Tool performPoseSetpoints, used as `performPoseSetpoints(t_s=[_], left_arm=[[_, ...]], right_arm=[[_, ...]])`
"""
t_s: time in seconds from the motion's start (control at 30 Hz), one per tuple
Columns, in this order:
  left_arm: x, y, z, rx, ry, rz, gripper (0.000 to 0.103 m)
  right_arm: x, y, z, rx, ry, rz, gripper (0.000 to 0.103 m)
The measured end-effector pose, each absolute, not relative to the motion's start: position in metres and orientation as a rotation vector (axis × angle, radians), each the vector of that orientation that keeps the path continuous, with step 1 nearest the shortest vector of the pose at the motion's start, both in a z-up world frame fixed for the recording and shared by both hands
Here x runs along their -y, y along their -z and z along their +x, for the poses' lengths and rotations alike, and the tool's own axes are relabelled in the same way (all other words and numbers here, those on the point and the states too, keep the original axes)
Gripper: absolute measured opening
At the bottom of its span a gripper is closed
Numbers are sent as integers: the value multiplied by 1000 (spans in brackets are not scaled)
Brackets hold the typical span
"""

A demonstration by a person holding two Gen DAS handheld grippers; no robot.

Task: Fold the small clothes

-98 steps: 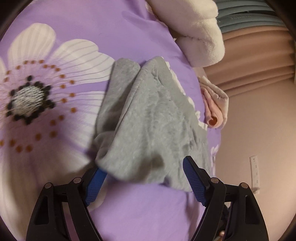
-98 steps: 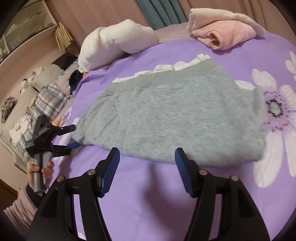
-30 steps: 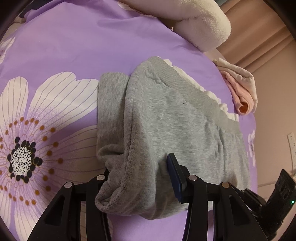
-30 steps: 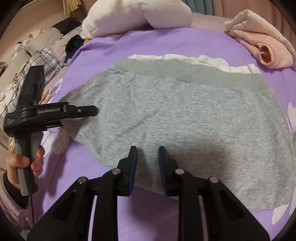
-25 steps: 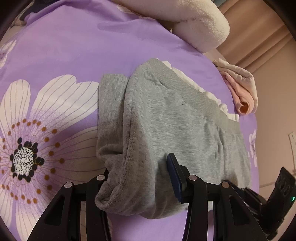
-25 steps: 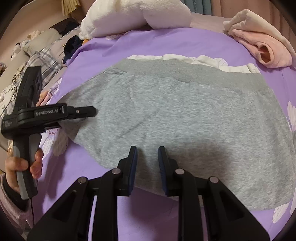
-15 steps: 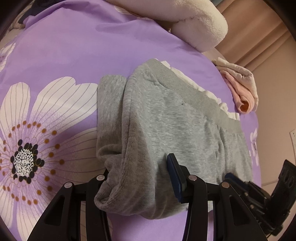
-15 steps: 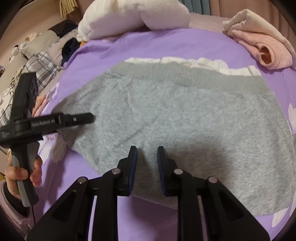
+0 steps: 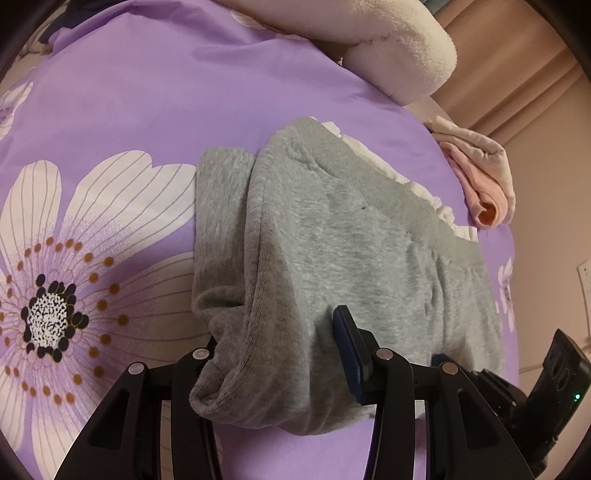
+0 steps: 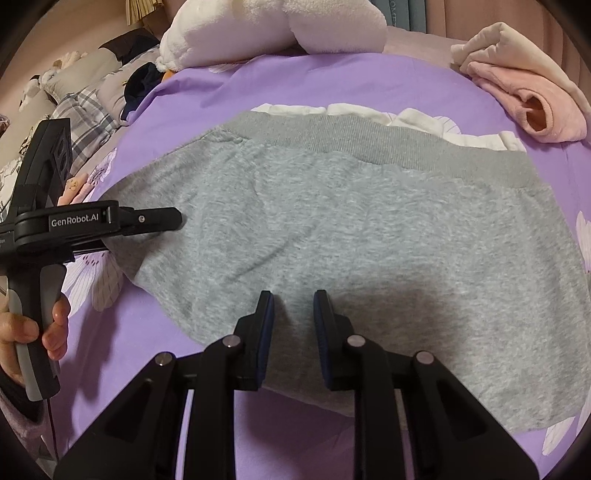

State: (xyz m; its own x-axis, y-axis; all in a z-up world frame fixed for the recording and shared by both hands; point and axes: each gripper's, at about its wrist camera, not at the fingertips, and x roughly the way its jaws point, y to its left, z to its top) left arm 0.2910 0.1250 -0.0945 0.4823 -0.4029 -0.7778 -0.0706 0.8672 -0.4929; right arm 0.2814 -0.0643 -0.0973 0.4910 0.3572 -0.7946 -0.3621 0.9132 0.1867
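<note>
A grey fleece garment (image 9: 351, 258) (image 10: 369, 221) lies spread on a purple flowered bedsheet (image 9: 129, 92), ribbed waistband on the far side. My left gripper (image 9: 277, 332) is shut on its bunched near corner; the cloth drapes over and hides the left finger. In the right wrist view that gripper (image 10: 166, 221) reaches in from the left, held by a hand (image 10: 33, 332). My right gripper (image 10: 293, 306) sits on the garment's near edge, its jaws closing narrowly with a pinch of grey cloth between the pads. Its body shows at the left view's lower right (image 9: 554, 387).
A white ruffled garment (image 10: 369, 112) peeks out under the waistband. A folded pink garment (image 10: 524, 92) (image 9: 480, 184) lies at the far right. A white plush pillow (image 10: 277, 29) is at the back, and plaid bedding (image 10: 85, 107) beyond the left edge.
Both grippers, open in the oldest frames, have closed on the grey garment's near edge and corner. In the last second the right gripper crept slightly nearer the left one.
</note>
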Motion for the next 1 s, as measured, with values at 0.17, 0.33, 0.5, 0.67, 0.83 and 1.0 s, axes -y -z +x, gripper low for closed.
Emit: performPoseSetpoints(t_s=[0.17, 0.33, 0.5, 0.67, 0.83, 1.0], left_arm=[[-122, 86, 287, -1040, 219, -472, 45], [-116, 79, 289, -1026, 226, -441, 43], [-111, 75, 291, -1012, 247, -437, 23], [-106, 70, 292, -1002, 258, -427, 18], [-96, 63, 289, -979, 275, -392, 18], [-89, 61, 286, -963, 309, -371, 18]], right_arm=[[70, 94, 280, -975, -442, 52, 23], [78, 85, 280, -934, -472, 153, 25], [71, 99, 287, -987, -457, 138, 24], [75, 98, 290, -995, -467, 181, 23], [86, 95, 291, -980, -487, 262, 28], [97, 98, 297, -977, -522, 414, 43]])
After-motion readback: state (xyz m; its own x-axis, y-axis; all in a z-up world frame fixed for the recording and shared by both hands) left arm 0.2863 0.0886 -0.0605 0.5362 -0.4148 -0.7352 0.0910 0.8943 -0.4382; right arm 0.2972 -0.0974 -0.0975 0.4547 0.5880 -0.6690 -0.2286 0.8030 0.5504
